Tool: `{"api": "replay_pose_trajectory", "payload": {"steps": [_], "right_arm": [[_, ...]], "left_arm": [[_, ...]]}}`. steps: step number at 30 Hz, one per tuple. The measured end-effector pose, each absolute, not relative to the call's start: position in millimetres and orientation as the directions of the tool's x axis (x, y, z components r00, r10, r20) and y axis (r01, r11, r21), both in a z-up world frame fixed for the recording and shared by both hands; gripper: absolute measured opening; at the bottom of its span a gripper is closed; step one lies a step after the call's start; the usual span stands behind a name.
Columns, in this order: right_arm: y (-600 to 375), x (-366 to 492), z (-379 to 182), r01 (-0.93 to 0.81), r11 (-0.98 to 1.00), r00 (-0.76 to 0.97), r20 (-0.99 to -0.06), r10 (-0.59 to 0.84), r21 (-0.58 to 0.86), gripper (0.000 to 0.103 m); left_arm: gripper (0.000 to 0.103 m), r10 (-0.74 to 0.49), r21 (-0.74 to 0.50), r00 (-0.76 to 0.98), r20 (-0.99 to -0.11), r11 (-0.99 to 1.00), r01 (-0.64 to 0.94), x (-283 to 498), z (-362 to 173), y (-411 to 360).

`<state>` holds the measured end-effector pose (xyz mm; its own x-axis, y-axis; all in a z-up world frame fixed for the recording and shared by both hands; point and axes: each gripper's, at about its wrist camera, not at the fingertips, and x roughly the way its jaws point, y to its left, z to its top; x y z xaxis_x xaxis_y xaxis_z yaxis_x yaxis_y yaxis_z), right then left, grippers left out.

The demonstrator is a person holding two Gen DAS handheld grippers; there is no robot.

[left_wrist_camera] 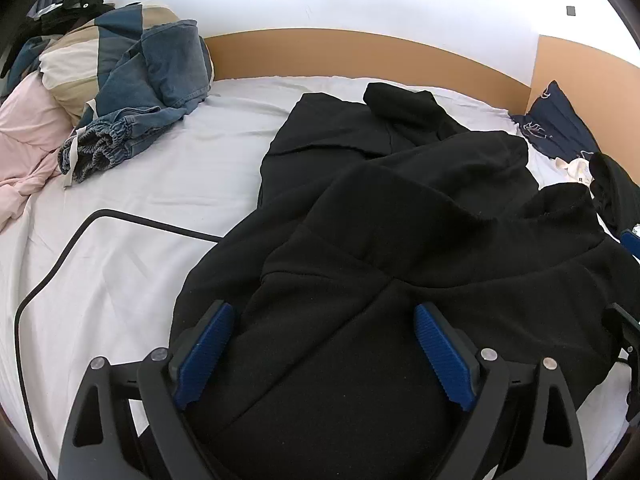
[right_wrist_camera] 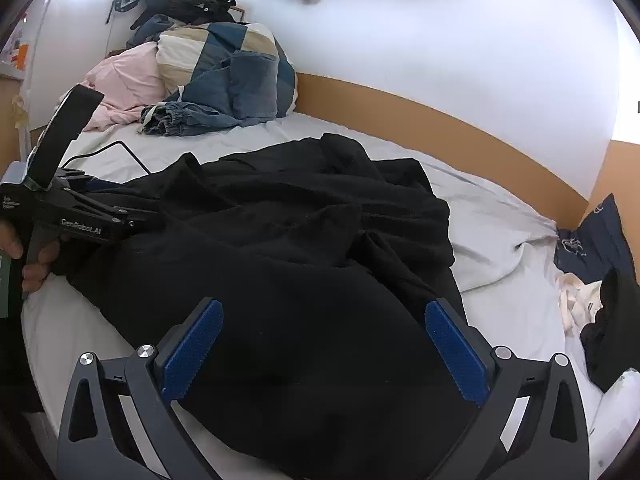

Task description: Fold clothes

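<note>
- the left gripper (left_wrist_camera: 324,316) stands with its blue-padded fingers (left_wrist_camera: 204,354) spread wide, nothing pinched between them; it hovers over the near part of the black garment (left_wrist_camera: 392,240), whose cloth fills the gap under the jaws
- the right gripper (right_wrist_camera: 322,312) is likewise spread wide and holds nothing; its blue pads (right_wrist_camera: 456,354) straddle a smooth stretch of the same black garment (right_wrist_camera: 304,264) near the bed's front edge
- from the right wrist view the left gripper (right_wrist_camera: 80,216) shows side-on at the left, a hand (right_wrist_camera: 28,256) wrapped round its grip; its front end is buried against the black cloth (from this side i cannot tell how its jaws stand)
- the black garment lies rumpled across the middle of the white sheet (left_wrist_camera: 132,184), bunched into thick folds toward the far side
- a thin black cable (left_wrist_camera: 60,256) loops over the sheet just left of the garment and runs under its edge
- further off at the left: crumpled blue jeans (left_wrist_camera: 132,120) resting against a patchwork pillow (left_wrist_camera: 80,60), pink bedding (left_wrist_camera: 28,132) beside that
- an orange-brown headboard (left_wrist_camera: 360,52) runs along the far side; a dark blue cloth (left_wrist_camera: 560,120) and a small white item (right_wrist_camera: 576,296) sit in the right corner
</note>
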<state>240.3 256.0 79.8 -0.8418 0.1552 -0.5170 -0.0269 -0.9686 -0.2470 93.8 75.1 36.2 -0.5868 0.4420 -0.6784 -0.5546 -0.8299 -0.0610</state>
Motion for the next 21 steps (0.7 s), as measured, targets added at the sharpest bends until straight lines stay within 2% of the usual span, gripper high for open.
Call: {"api": "replay_pose_trajectory", "payload": {"steps": [21], "right_arm": [[254.2,235.2,75.7,-0.027,-0.963,-0.827,-0.536,0.171,-0.267,0.103]], "left_arm": [[0.094,0.44,-0.061,-0.584,-0.682,-0.83,-0.555,94.6,35.3,75.0]]}}
